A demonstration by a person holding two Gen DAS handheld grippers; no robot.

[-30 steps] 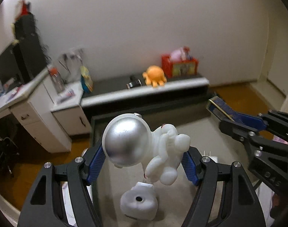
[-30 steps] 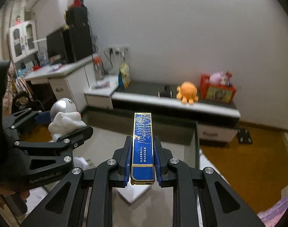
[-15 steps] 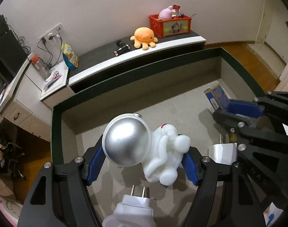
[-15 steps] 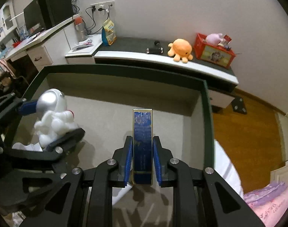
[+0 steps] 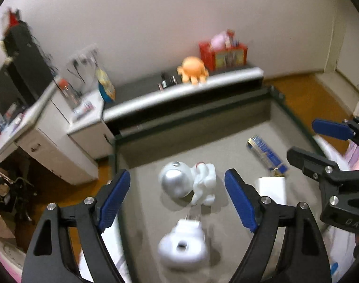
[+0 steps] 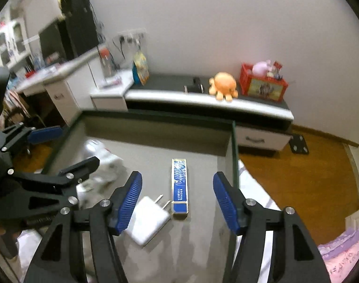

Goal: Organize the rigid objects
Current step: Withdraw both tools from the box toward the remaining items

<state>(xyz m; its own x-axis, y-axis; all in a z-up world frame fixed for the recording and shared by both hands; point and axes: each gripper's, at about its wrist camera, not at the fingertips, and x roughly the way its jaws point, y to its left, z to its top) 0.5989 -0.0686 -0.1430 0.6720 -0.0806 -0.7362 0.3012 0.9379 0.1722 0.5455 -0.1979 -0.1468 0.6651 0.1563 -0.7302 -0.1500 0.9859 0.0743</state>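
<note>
- The left gripper (image 5: 177,200) hung over the astronaut figure (image 5: 187,182), its jaws opening and clear of it; the figure lay on its side on the floor of the grey bin (image 5: 226,146), apparently released there for sorting.
- A white plug adapter (image 6: 147,219) lay between.
- The right gripper (image 6: 177,202), jaws opening, stood clear of the blue box (image 6: 179,184), which lay flat just beside the adapter.

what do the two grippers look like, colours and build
Both match. The left gripper has black plastic arms with triangular cut-outs, silver round bolts at the joints, and blue ribbed pads on its two fingers. The right gripper has the same black frame, silver bolts and blue ribbed pads. Seen from the left camera, its side carries raised lettering, too blurred to read. No cables or sleeves show.
</note>
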